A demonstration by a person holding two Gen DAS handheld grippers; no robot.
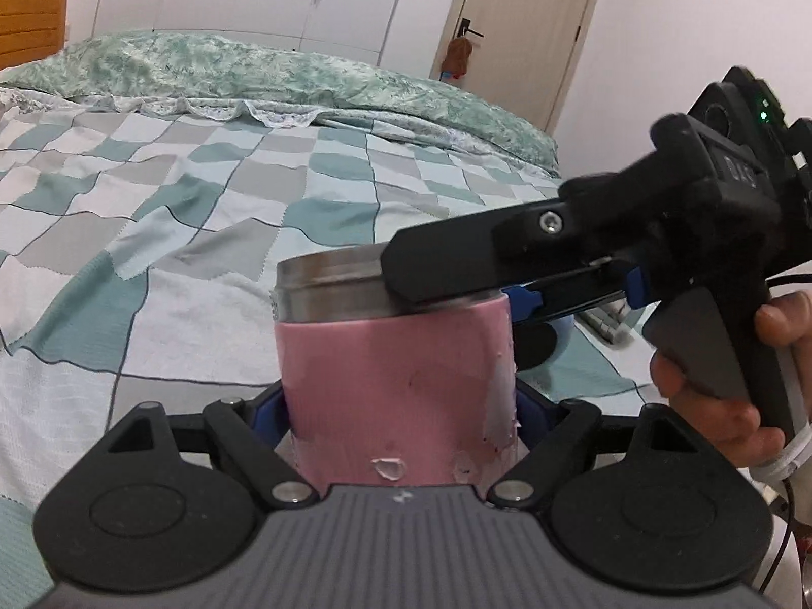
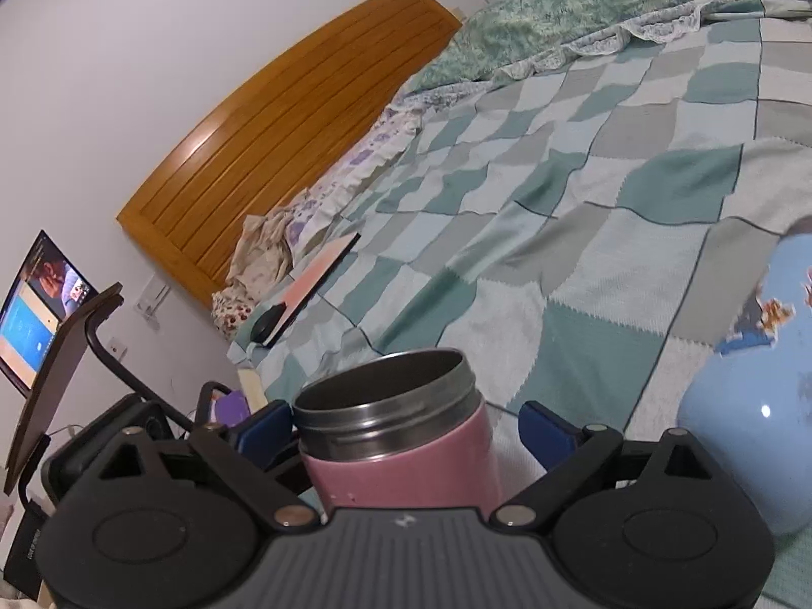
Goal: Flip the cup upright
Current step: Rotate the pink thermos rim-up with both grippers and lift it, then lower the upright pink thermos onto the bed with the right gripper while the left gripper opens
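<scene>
A pink cup point(image 1: 396, 391) with a steel rim stands upright, mouth up, above the checked bedspread. My left gripper point(image 1: 401, 411) is shut on the cup's lower body, blue pads pressed against both sides. In the left wrist view my right gripper point(image 1: 512, 304) reaches in from the right around the cup's steel rim. In the right wrist view the cup point(image 2: 401, 451) sits between my right gripper's point(image 2: 406, 431) blue pads; the left pad is near the rim and the right pad stands apart from it, so this gripper is open.
A light blue printed cup point(image 2: 751, 421) lies on the bed at the right. A tablet and a black mouse point(image 2: 266, 325) lie near the wooden headboard point(image 2: 284, 116). A monitor point(image 2: 35, 304) stands off the bed at the left. A door point(image 1: 528, 25) is behind.
</scene>
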